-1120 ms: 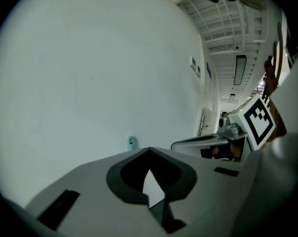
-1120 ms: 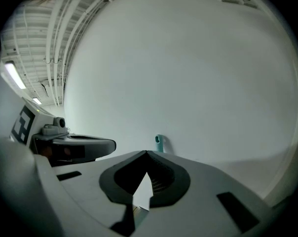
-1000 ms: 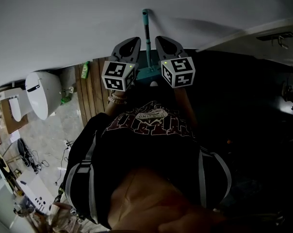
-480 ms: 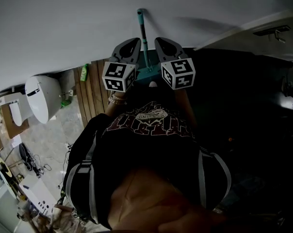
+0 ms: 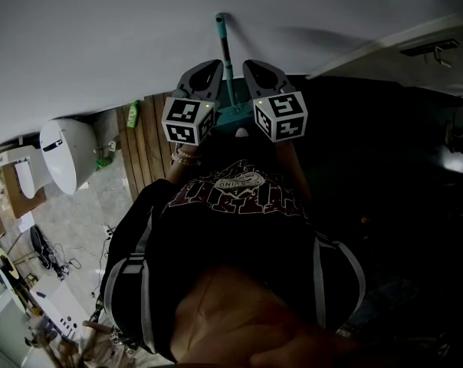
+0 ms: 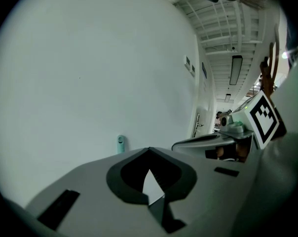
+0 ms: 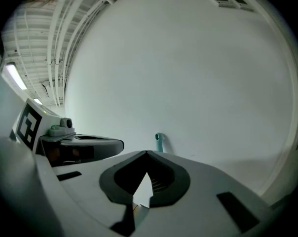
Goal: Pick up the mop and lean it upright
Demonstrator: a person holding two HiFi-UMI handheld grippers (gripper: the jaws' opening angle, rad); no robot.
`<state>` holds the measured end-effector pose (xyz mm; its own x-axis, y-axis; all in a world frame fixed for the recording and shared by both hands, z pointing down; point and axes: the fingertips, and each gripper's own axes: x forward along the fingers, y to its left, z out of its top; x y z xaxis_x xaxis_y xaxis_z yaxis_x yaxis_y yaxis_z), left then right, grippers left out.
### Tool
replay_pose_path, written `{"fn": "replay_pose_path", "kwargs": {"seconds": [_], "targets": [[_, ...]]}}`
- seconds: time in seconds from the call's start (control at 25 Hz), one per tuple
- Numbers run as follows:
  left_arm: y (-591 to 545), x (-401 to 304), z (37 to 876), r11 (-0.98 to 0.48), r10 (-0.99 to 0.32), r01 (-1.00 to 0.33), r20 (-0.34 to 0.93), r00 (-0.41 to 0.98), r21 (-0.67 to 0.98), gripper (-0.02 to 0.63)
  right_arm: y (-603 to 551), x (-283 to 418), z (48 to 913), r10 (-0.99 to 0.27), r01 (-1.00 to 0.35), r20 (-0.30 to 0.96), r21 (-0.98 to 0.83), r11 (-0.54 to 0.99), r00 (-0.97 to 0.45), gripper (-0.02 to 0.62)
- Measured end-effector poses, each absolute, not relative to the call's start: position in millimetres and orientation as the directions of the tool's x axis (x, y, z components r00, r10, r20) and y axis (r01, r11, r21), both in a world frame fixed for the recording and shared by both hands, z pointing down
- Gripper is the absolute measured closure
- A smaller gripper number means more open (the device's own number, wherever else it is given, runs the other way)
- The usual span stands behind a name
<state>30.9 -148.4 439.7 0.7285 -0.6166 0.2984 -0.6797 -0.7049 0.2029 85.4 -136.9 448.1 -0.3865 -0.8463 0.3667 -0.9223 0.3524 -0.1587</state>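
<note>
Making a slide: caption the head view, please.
Mop leaning against the white wall, between the shut left claw and shut right claw.

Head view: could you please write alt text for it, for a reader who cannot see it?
A teal-handled mop stands against a white wall, with the left gripper and right gripper either side of its handle, neither gripping it. Below is the person's dark shirt; a white toilet sits at far left.

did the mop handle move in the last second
Yes, slightly: the top of the mop handle has swung left in the head view, toward the green bottle.
</note>
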Motion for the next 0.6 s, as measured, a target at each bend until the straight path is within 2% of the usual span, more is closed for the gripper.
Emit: {"fn": "replay_pose_path", "kwargs": {"seconds": [0.6], "targets": [[-146.0, 28.0, 440.2, -0.698, -0.625, -0.689, 0.301, 0.72, 0.195, 0.566, -136.6, 81.5, 449.6, -0.835, -0.913, 0.368, -0.164, 0.374, -0.408, 0.577]]}}
